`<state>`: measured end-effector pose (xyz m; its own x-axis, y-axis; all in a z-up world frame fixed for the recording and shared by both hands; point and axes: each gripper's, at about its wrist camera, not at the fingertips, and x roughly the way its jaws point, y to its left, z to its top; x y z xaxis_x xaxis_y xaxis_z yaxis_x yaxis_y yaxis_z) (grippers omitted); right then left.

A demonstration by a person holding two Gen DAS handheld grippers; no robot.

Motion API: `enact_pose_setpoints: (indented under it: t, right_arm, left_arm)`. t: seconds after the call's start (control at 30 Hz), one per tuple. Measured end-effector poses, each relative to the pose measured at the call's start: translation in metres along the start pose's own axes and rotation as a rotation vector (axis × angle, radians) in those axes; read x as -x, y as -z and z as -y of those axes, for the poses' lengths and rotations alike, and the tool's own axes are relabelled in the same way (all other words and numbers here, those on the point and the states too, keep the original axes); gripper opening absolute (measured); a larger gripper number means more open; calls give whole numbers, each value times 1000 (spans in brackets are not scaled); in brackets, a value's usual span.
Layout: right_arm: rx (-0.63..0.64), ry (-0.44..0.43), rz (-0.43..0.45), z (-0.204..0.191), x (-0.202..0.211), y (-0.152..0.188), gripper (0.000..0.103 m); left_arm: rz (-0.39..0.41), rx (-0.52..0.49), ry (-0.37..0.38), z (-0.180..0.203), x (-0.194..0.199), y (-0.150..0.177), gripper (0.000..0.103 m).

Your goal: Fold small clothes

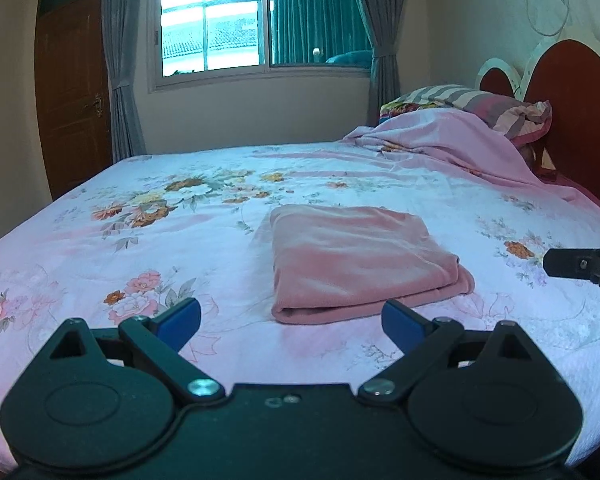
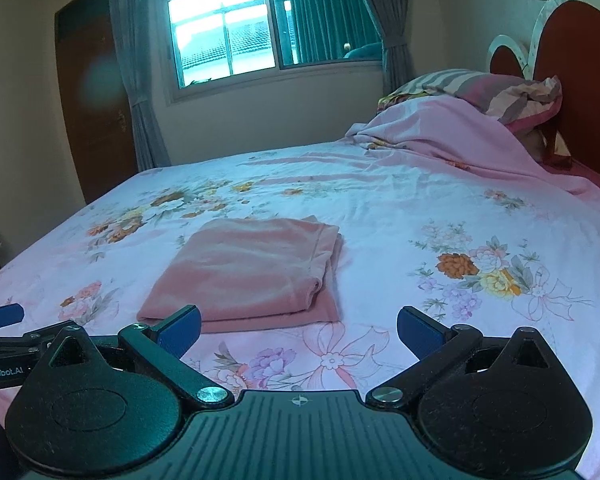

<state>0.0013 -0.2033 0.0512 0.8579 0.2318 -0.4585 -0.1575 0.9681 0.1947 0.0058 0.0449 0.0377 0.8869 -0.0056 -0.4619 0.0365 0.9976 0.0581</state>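
Observation:
A pink garment [image 1: 360, 260] lies folded into a flat rectangle on the floral bedsheet [image 1: 140, 240], with its layered edges toward the right. My left gripper [image 1: 291, 320] is open just in front of the fold's near edge, nothing between its blue pads. In the right wrist view the same folded garment [image 2: 252, 268] lies ahead and left of my right gripper [image 2: 298, 330], which is open and empty above the sheet [image 2: 420, 208]. The right gripper's finger [image 1: 580, 266] shows at the right edge of the left view. The left gripper's blue pad [image 2: 2, 316] shows at the left edge of the right view.
A bunched pink blanket [image 1: 452, 140] and striped pillows [image 1: 480, 104] lie at the bed's head by the red headboard [image 1: 572, 112]. Behind the bed are a window [image 1: 228, 20] with grey curtains and a wooden door [image 1: 72, 92]. The bed's left edge drops off near the door.

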Motion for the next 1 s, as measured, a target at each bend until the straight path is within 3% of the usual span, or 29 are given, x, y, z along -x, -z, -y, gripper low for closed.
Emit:
enact_pose_setpoints:
  t: [0.6, 0.67, 0.7, 0.73, 0.8, 0.83, 1.0]
  right_arm:
    - [-1, 8, 14, 2, 4, 1, 103]
    - [-2, 6, 18, 2, 5, 1, 103]
    - [-3, 5, 20, 3, 5, 1, 103]
    - [-4, 5, 23, 3, 6, 1, 103]
    - [-3, 4, 23, 2, 6, 0, 103]
    - [0, 2, 25, 2, 7, 1, 103]
    - [4, 1, 25, 1, 7, 0, 103]
  left_arm:
    - [12, -3, 27, 3, -1, 1, 90]
    - [-4, -21, 21, 4, -2, 1, 13]
    - [-35, -4, -13, 4, -5, 1, 13]
    - [-46, 4, 0, 3, -7, 2, 3]
    - [-50, 6, 7, 3, -8, 4, 42]
    - [-40, 12, -14, 5, -7, 4, 76]
    - [-15, -2, -2, 8, -5, 1, 75]
